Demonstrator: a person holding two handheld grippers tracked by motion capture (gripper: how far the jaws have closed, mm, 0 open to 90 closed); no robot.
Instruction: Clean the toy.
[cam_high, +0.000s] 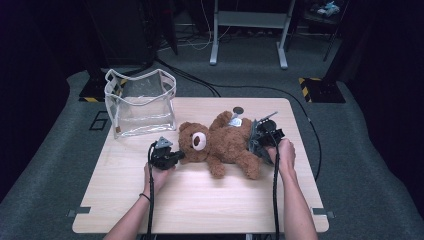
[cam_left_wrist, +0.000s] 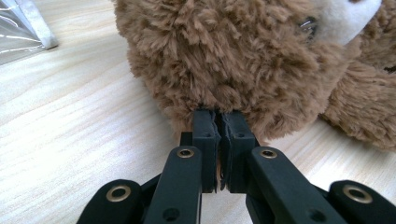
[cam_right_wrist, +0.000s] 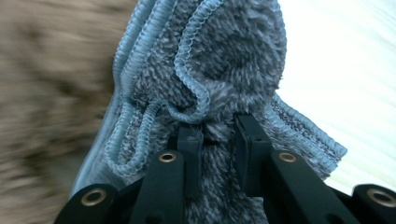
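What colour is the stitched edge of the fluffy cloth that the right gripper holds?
Light blue: the fluffy grey cloth has a light blue stitched edge, clearest in the right gripper view.

In the right gripper view, the right gripper (cam_right_wrist: 217, 135) had its two black jaws pinched on a bunched fold of a grey fuzzy cloth (cam_right_wrist: 219, 60) with pale blue stitched edging, while blurred brown fur (cam_right_wrist: 42, 93) lay at the left and pale table (cam_right_wrist: 345, 70) at the right.

Shaggy brown plush bear (cam_left_wrist: 243, 51), looped grey terry cloth (cam_right_wrist: 219, 60) (stitched blue edging), pale matt wood table (cam_high: 200, 200).
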